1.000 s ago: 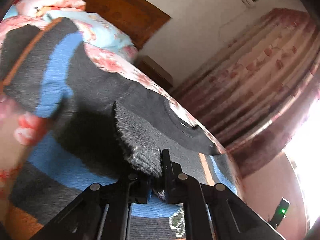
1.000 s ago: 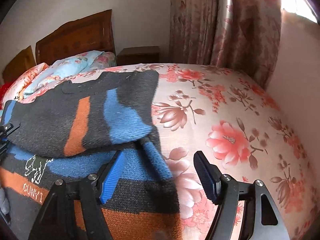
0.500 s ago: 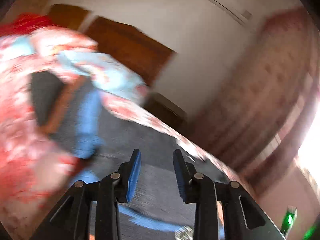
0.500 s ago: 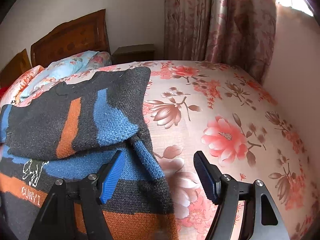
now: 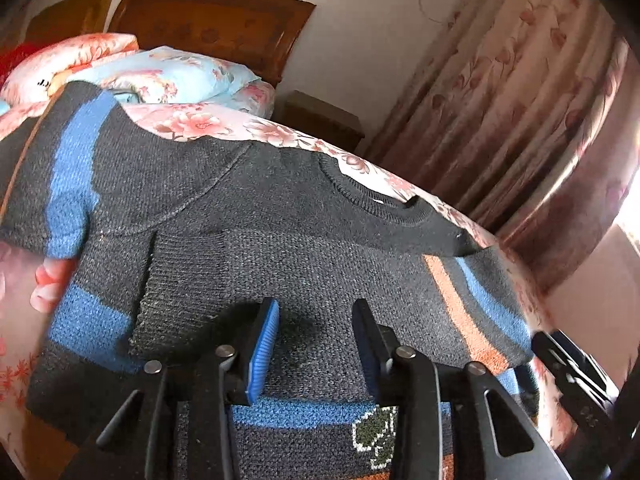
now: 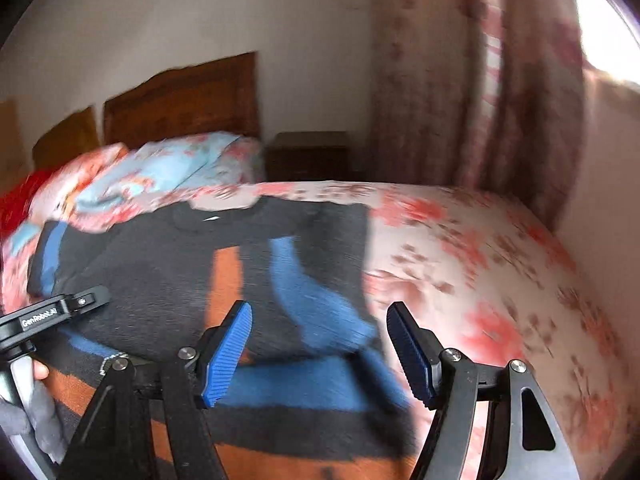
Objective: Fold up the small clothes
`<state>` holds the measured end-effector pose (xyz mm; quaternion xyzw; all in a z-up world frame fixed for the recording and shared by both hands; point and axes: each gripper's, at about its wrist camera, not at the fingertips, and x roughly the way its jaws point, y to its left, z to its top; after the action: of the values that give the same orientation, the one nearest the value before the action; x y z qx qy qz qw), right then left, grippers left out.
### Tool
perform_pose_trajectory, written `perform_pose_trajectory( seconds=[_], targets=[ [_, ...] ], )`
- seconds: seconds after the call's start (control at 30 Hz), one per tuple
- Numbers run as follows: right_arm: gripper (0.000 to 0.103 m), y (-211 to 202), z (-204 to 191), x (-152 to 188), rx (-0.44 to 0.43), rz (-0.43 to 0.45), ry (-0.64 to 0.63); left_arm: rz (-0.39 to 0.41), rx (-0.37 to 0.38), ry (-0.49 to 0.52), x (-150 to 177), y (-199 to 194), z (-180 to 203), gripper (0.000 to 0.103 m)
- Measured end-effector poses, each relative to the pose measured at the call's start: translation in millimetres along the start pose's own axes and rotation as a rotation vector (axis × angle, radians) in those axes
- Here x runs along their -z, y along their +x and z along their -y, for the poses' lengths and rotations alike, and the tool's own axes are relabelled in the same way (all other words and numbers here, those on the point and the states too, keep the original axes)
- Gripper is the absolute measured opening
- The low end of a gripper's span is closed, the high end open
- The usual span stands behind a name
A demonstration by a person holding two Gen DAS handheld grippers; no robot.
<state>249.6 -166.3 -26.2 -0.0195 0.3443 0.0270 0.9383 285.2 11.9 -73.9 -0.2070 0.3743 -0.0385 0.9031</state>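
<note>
**Both Tongs Off the Sweater [image 5: 248,216], Sleeves Folded In**

Left gripper [image 5: 316,344]: hovering over the grey knit, blue-padded jaws parting, nothing between them, only bare wool showing in the gap. Probably just clear of the sleeve cuff [image 5: 176,292], which lies flat on the body of the garment a little to the left of the jaws, folded inward so that the sweater narrows into a tidy rectangle. Angled downward at the cloth, close enough for another pinch.

Further right in the same view: collar [image 5: 384,208] turned toward the headboard [image 5: 208,20], second sleeve with orange and blue bands [image 5: 476,312] laid across the chest from the other side, mirroring the first. Striped hem and a small knitted emblem [image 5: 376,436] nearest the camera, untouched.

Right gripper [image 6: 320,348]: jaws spread wide and empty, poised above the right edge of the sweater where knit meets floral bedspread [image 6: 500,288]. Blurred picture, so exact height over the cloth hard to judge. Left tool's body and gloved hand [image 6: 36,412] visible at far left of that view.

Garment spread on the bed, lengthwise, both sleeves in; likely next a fold of hem toward collar.
</note>
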Motion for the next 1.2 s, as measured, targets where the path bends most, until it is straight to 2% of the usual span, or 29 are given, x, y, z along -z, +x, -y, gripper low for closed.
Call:
perform_pose_trajectory(
  seconds=[0.1, 0.17, 0.3, 0.37, 0.47, 0.53, 0.6, 0.73, 0.8, 0.83, 0.9, 0.97, 1.0, 1.07, 1.2],
  targets=[
    [0.103, 25, -17, 0, -0.004, -0.083, -0.062, 0.001, 0.045, -0.019, -6, 6, -1, 0.048],
    [0.103, 44, -23, 10, 0.032, -0.153, -0.113, 0.008, 0.102, -0.068, -6, 2, -9, 0.05],
    [0.103, 38, -20, 9, 0.034, -0.133, -0.104, 0.011, 0.165, -0.122, -7, -7, -28, 0.05],
    [0.103, 31, -22, 7, 0.06, -0.105, -0.104, 0.011, 0.168, -0.124, -8, -7, -27, 0.05],
    [0.103, 20, -26, 6, 0.052, -0.048, -0.092, 0.01, 0.172, -0.123, -9, -8, -27, 0.051],
    [0.103, 25, -30, 5, 0.07, -0.068, -0.104, 0.01, 0.18, -0.128, -9, -9, -28, 0.051],
    [0.103, 44, -34, 6, 0.068, -0.154, -0.129, 0.009, 0.186, -0.132, -9, -10, -29, 0.051],
    [0.103, 38, -33, 4, 0.094, -0.113, -0.116, 0.005, 0.201, -0.137, -8, -12, -32, 0.051],
    [0.103, 33, -32, 5, 0.106, -0.095, -0.115, 0.0, 0.252, -0.182, -8, -15, -40, 0.05],
    [0.103, 38, -34, 6, 0.101, -0.121, -0.122, 0.0, 0.29, -0.218, -8, -18, -47, 0.049],
    [0.103, 44, -38, 7, 0.102, -0.146, -0.143, 0.058, 0.367, -0.325, -8, -33, -69, 0.049],
    [0.103, 43, -39, 8, 0.107, -0.145, -0.147, 0.202, 0.396, -0.387, -14, -64, -94, 0.049],
    [0.103, 43, -38, 8, 0.103, -0.146, -0.142, 0.25, 0.392, -0.404, -16, -74, -104, 0.049],
    [0.103, 43, -36, 9, 0.092, -0.148, -0.132, 0.361, 0.345, -0.493, -21, -99, -143, 0.052],
    [0.103, 45, -35, 9, 0.082, -0.149, -0.124, 0.424, 0.211, -0.714, -24, -117, -225, 0.052]
  ],
)
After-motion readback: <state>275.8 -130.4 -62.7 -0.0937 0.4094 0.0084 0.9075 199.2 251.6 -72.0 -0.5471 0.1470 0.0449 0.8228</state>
